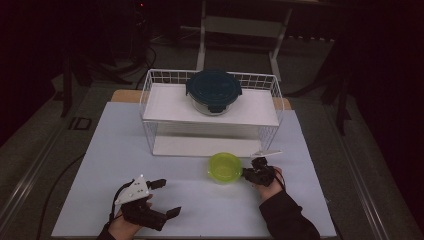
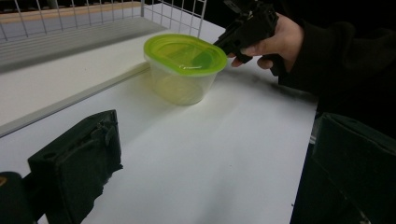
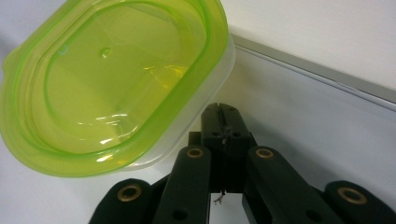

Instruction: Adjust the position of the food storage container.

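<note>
A clear plastic tub with a lime-green lid (image 1: 225,167) stands on the white table top just in front of the wire rack. My right gripper (image 1: 248,173) is at its right side, shut, with the joined jaw tips (image 3: 222,122) right against the tub's wall (image 3: 205,100) under the lid's rim; nothing is between them. The left gripper view shows the same tub (image 2: 184,60) with the right gripper (image 2: 224,41) touching its lid edge. My left gripper (image 1: 166,198) rests near the table's front left, open and empty, well apart from the tub.
A white wire rack (image 1: 150,100) with two white shelves stands at the back of the table. A round glass container with a dark blue lid (image 1: 214,90) sits on its top shelf. The white table top (image 1: 115,150) spreads left of the tub.
</note>
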`<state>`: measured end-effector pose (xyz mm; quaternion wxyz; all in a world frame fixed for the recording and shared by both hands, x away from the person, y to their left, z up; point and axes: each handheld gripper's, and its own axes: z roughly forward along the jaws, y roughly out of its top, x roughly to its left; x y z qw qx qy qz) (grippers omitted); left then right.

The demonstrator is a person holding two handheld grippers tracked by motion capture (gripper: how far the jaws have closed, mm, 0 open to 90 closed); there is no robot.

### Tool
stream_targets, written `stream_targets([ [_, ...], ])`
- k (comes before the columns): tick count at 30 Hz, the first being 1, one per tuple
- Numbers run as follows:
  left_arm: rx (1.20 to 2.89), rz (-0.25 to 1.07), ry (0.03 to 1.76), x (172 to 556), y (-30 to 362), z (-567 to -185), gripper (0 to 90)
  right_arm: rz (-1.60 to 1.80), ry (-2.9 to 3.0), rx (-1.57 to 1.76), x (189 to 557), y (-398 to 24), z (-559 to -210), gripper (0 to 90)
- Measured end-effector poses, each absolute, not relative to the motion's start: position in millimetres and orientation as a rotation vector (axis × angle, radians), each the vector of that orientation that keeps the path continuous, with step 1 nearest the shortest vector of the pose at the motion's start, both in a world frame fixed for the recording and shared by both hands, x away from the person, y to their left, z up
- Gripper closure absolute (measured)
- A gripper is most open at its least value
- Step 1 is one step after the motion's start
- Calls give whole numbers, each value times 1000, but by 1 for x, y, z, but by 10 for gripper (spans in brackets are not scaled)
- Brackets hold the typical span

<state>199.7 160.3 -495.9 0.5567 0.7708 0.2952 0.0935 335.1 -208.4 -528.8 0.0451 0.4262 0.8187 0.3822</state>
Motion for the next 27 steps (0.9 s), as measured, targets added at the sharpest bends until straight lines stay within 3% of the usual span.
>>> stream_targets([
  [27, 1813, 224, 701, 200, 163, -495, 6, 1187, 2582, 1245, 330, -173, -530, 900],
])
